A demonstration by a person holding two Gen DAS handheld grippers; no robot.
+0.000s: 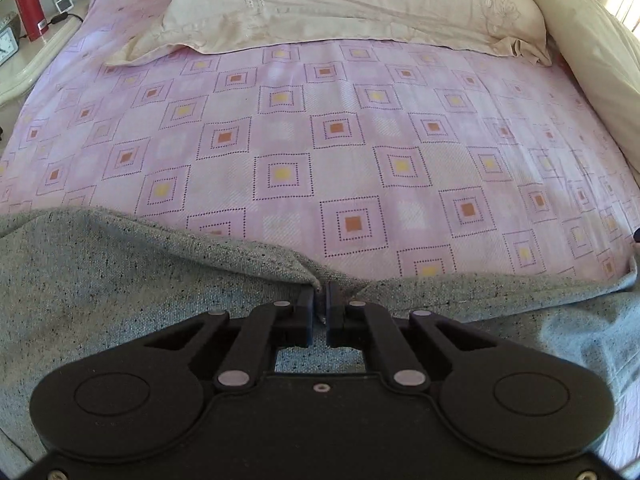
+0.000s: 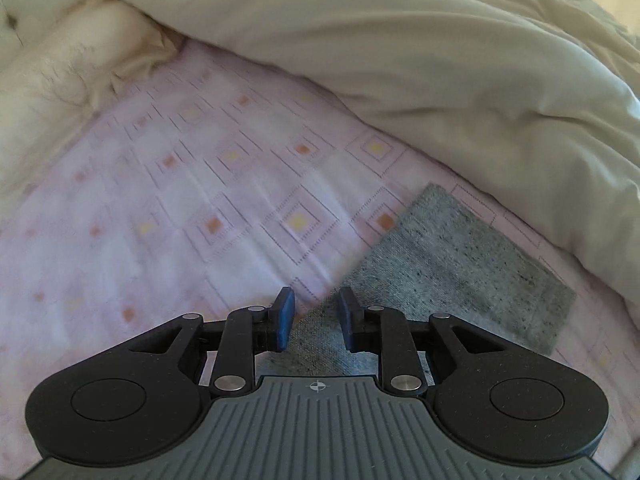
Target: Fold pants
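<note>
A bed fills both views, covered by a pink sheet (image 1: pixel 360 152) printed with dotted squares. At the head of the sheet lies a cream pillow (image 1: pixel 340 4); along the sheet's right side a cream duvet (image 2: pixel 440 60) is heaped. Left of the sheet stands a white nightstand (image 1: pixel 28 64) with a red flask (image 1: pixel 30 8) and a small clock (image 1: pixel 6 46) on it.

The grey speckled pants (image 1: pixel 140 272) lie across the near edge of the sheet. In the left view their upper edge rises to a peak at the left gripper (image 1: pixel 321 304), whose jaws are pressed together on a pinch of the cloth. The fabric spreads out to both sides of that pinch.

In the right view, which is blurred, one end of the pants (image 2: pixel 460 264) lies flat on the sheet, just short of the duvet. The right gripper (image 2: pixel 316 316) hangs above this part with its jaws partly apart and nothing between them; the blue pads (image 2: pixel 285 316) are clear of the cloth.
</note>
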